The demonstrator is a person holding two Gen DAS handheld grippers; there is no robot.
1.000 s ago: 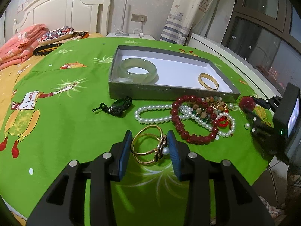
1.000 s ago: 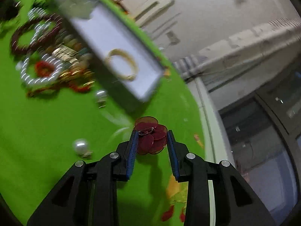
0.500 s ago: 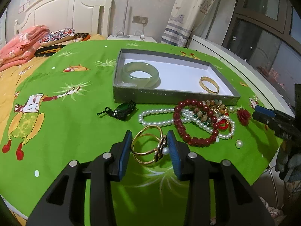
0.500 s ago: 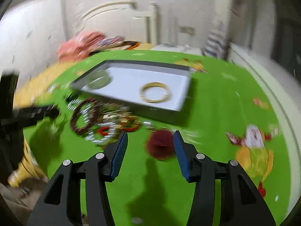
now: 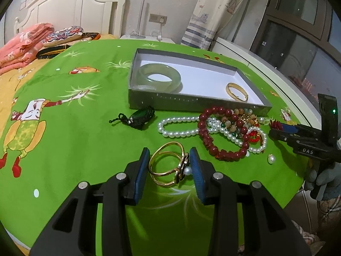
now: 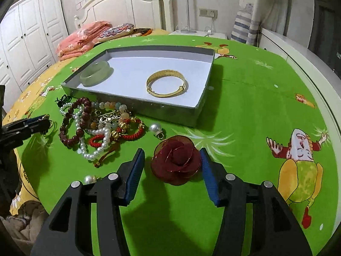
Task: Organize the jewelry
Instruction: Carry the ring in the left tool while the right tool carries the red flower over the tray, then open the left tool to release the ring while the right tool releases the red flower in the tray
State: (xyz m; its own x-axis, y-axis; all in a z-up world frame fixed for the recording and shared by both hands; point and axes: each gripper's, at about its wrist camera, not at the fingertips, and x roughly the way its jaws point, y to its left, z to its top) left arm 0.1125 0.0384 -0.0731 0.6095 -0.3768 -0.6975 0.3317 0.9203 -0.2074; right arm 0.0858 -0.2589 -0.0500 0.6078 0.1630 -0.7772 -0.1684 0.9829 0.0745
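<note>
A grey box (image 5: 191, 103) with a white floor holds a jade bangle (image 5: 158, 79) and a gold bangle (image 5: 237, 91); it also shows in the right wrist view (image 6: 174, 117). My left gripper (image 5: 169, 167) is shut on a gold bracelet with a pearl (image 5: 168, 166). My right gripper (image 6: 172, 168) is open around a dark red fabric rose (image 6: 176, 160) that lies on the green cloth. A heap of bead and pearl strands (image 5: 223, 132) lies in front of the box.
A dark green pendant on a black cord (image 5: 139, 117) lies left of the heap. Loose pearls (image 5: 271, 159) (image 6: 155, 128) lie on the cloth. The table edge (image 5: 298, 183) is close on the right. A bed with pink blankets (image 6: 83, 38) stands behind.
My right gripper has swung round, set the red rose down on the cloth and opened. My left gripper has kept still with the gold bracelet.
</note>
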